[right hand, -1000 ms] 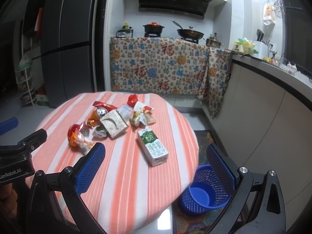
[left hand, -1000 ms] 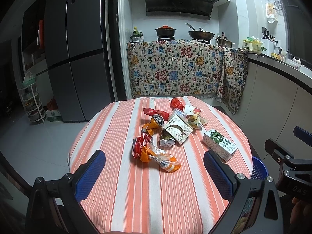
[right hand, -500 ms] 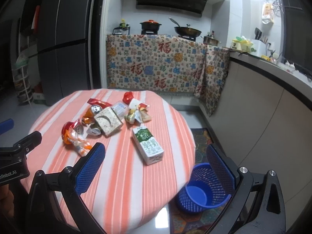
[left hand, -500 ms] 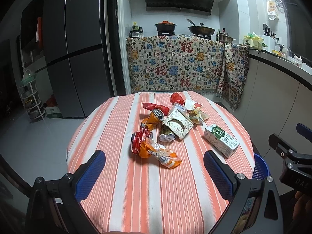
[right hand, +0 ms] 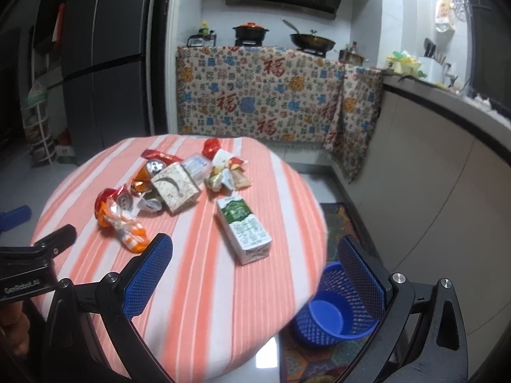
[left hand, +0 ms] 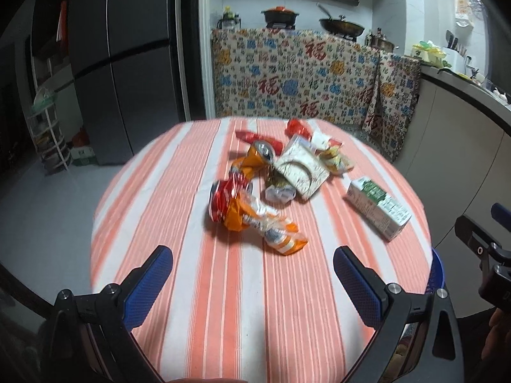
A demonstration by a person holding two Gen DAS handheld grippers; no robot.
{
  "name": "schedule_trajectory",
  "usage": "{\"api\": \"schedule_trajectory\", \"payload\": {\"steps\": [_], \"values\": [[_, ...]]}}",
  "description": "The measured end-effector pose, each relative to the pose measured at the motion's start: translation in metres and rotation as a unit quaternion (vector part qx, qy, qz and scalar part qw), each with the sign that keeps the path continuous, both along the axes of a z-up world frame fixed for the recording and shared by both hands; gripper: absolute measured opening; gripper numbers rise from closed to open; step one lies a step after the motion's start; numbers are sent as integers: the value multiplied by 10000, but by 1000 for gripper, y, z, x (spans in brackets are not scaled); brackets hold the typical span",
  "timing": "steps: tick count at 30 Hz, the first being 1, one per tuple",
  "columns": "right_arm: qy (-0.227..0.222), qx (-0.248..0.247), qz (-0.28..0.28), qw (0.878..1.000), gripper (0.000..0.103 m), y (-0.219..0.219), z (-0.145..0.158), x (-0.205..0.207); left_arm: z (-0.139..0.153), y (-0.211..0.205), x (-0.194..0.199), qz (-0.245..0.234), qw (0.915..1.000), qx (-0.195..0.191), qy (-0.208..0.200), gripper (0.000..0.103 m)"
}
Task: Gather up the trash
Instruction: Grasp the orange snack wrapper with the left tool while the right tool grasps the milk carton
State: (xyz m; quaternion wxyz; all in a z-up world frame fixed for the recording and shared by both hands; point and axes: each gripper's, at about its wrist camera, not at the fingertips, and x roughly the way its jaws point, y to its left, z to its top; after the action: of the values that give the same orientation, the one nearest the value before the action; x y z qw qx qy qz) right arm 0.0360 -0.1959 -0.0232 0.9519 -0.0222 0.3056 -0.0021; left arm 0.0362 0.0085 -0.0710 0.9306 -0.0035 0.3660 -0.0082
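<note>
A pile of trash lies on the round striped table (left hand: 223, 303): a green-and-white milk carton (left hand: 377, 208) (right hand: 244, 228), a patterned box (left hand: 301, 172) (right hand: 175, 188), a crushed red can with an orange wrapper (left hand: 252, 214) (right hand: 119, 220), an orange can (left hand: 257, 156) and small wrappers (right hand: 226, 175). My left gripper (left hand: 252, 282) is open and empty above the table's near edge. My right gripper (right hand: 254, 274) is open and empty, above the table's right edge. A blue mesh bin (right hand: 329, 312) stands on the floor at the right.
A dark fridge (left hand: 121, 63) stands back left, a wire rack (left hand: 48, 134) beside it. A cloth-draped counter (right hand: 262, 92) with pots lies behind the table. A counter (right hand: 447, 127) runs along the right. A patterned mat (right hand: 338, 220) lies on the floor.
Both grippers have risen and drawn back a little; the table and trash look lower and farther. Nothing was taken hold of. The trash has not moved.
</note>
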Motion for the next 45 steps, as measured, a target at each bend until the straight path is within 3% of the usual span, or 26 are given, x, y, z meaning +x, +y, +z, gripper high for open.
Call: {"api": "schedule_trajectory", "payload": {"steps": [8,13,18,31,33,37,42,45], "values": [[875,404,289,9949,103,1,-77,26,-67,24,26,249,9969,-222,707,102],[1314,461,288,9898,103,-2,-111,37,-90,30,37,339,9947,-225,947,102],[1504,419,232,9875,103,-3,-126,46,-98,27,43,395,9944,71,982,102],[1396,315,129,9896,103,-7,-129,66,-100,20,48,826,9915,74,1006,103],[1312,302,157,9908,103,-7,-129,64,-97,18,49,615,9915,-30,1150,102],[1182,296,146,9924,103,-7,-130,61,-90,12,52,308,9910,-675,1118,102],[1148,290,149,9929,103,-6,-130,61,-85,3,82,577,9826,-1354,1135,102],[1091,287,141,9935,103,-6,-131,62,-83,-5,104,907,9800,-1408,1071,102]]}}
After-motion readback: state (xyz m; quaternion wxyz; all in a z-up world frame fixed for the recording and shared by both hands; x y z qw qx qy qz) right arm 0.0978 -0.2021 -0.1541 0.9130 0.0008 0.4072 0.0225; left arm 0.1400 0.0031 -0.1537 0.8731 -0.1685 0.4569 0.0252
